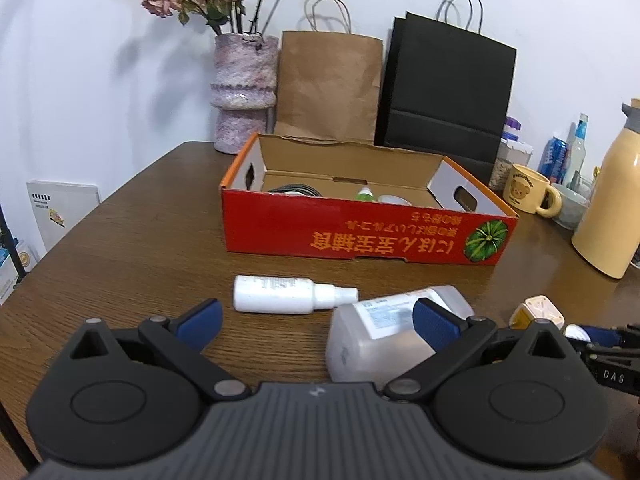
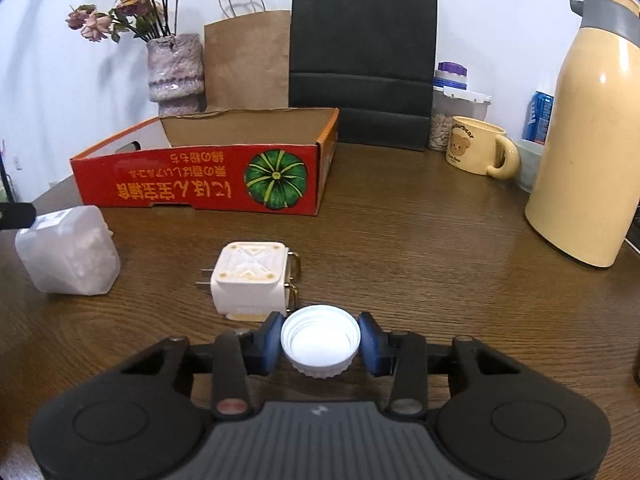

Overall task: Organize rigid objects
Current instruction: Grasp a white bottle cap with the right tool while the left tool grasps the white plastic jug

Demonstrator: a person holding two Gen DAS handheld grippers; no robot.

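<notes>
In the right wrist view my right gripper [image 2: 320,338] is shut on a white screw cap [image 2: 319,362] that lies mouth up, with both blue pads against its sides low over the wooden table [image 2: 420,264]. A white plug adapter [image 2: 250,280] lies just beyond the cap. My left gripper [image 1: 316,316] stands open above the table. A white spray bottle [image 1: 280,294] lies on its side just ahead of it, and a translucent plastic bottle [image 1: 376,336] lies against the inner side of its right finger. A red cardboard box [image 1: 360,236] stands behind, open on top, with a few items inside.
Along the back wall stand a vase with dried flowers [image 1: 244,92], a brown paper bag [image 1: 328,84] and a black paper bag [image 1: 448,88]. At the right are a bear mug [image 2: 476,148], a tall cream thermos jug [image 2: 588,140], jars and a blue can [image 2: 540,116].
</notes>
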